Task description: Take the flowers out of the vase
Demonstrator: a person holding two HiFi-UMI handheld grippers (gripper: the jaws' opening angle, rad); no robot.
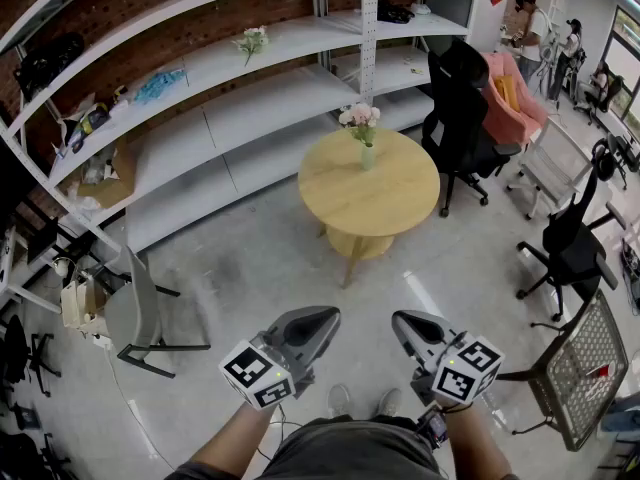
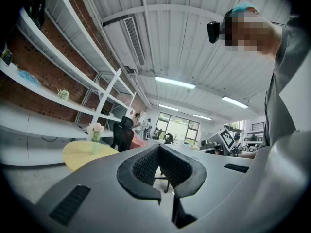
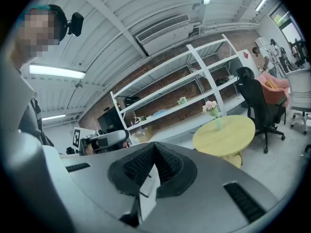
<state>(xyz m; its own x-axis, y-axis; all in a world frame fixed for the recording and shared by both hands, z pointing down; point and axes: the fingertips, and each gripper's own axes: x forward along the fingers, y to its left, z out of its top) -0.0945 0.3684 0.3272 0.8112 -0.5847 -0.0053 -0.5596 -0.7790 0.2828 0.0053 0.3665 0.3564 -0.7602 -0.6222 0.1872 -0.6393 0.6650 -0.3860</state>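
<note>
Head view: two grippers low in frame, left gripper (image 1: 322,320) and right gripper (image 1: 404,324), side by side and apart, each carrying one marker cube and both pointing toward one round wooden table (image 1: 350,198) that stands well apart from them across the grey floor. On the table's far side stands one pale green vase (image 1: 368,156), upright, with one bunch of pink flowers (image 1: 360,116) in it. One black office chair (image 1: 458,108) sits just beside the table on the right. One white shelving unit (image 1: 250,78) runs behind, with a second small bunch of flowers (image 1: 252,40) on an upper shelf. One grey chair (image 1: 135,313) stands at the left. Two people (image 1: 525,18) stand at the far upper right. Left gripper view: one pair of jaws, the two pads meeting at the tips, nothing between them; left gripper (image 2: 159,147) clenched and empty. One table (image 2: 80,155) at left distance with the vase (image 2: 95,147) and flowers (image 2: 97,127) on it; the right gripper's cube (image 2: 228,139) shows at right. Right gripper view: the right gripper (image 3: 154,144) likewise pressed closed on nothing. Table (image 3: 228,136) at right distance, vase (image 3: 218,124) upright near its far edge, flowers (image 3: 210,106) in the vase; left gripper (image 3: 106,140) visible at left.
</note>
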